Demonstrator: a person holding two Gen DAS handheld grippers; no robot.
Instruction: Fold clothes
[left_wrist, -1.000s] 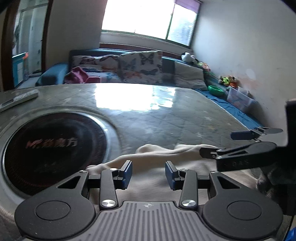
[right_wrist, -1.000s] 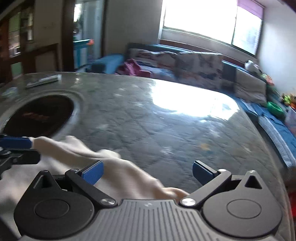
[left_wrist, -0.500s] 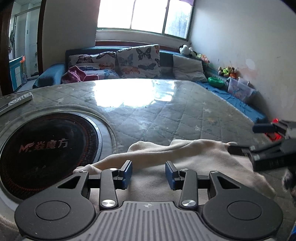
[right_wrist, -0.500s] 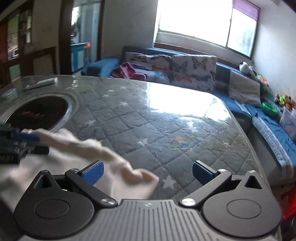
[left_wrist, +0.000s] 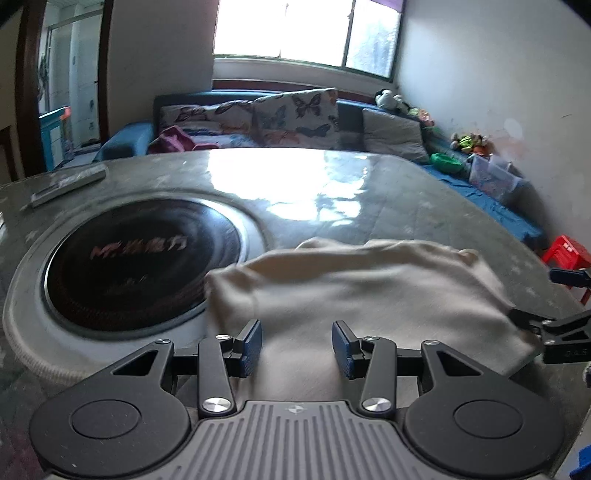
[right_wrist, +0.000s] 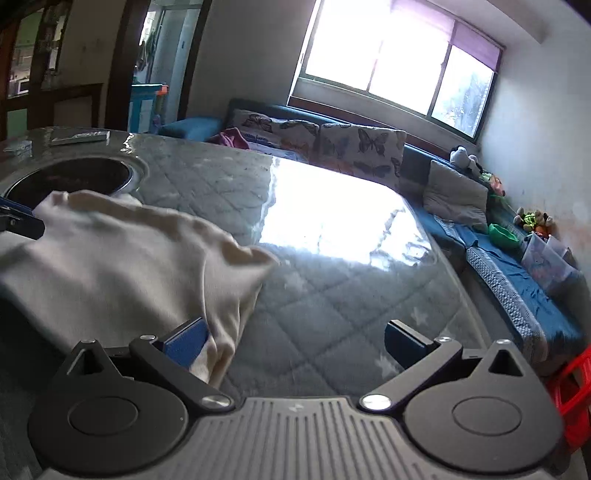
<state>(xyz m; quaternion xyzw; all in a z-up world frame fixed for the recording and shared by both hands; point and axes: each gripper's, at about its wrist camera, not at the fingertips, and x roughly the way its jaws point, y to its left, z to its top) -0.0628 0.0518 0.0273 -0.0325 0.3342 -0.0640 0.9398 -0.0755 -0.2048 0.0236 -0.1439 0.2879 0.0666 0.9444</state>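
Observation:
A cream garment (left_wrist: 362, 291) lies in a folded heap on the glass-topped table (left_wrist: 295, 184). It also shows at the left of the right wrist view (right_wrist: 122, 254). My left gripper (left_wrist: 295, 347) is open, its blue pads apart over the garment's near edge, holding nothing. My right gripper (right_wrist: 295, 341) is wide open at the garment's right end; its left pad (right_wrist: 186, 341) touches the cloth. The right gripper's fingers (left_wrist: 554, 325) show at the right edge of the left wrist view.
A round black cooktop (left_wrist: 144, 262) is set into the table at the left, partly under the garment. A flat grey remote (left_wrist: 68, 182) lies at the far left. A sofa with butterfly cushions (left_wrist: 288, 114) stands behind. A red stool (left_wrist: 567, 254) stands right of the table.
Both grippers have pulled back and risen a little. The garment now lies more bunched and further from the left gripper. The right gripper has moved rightwards along the garment's end.

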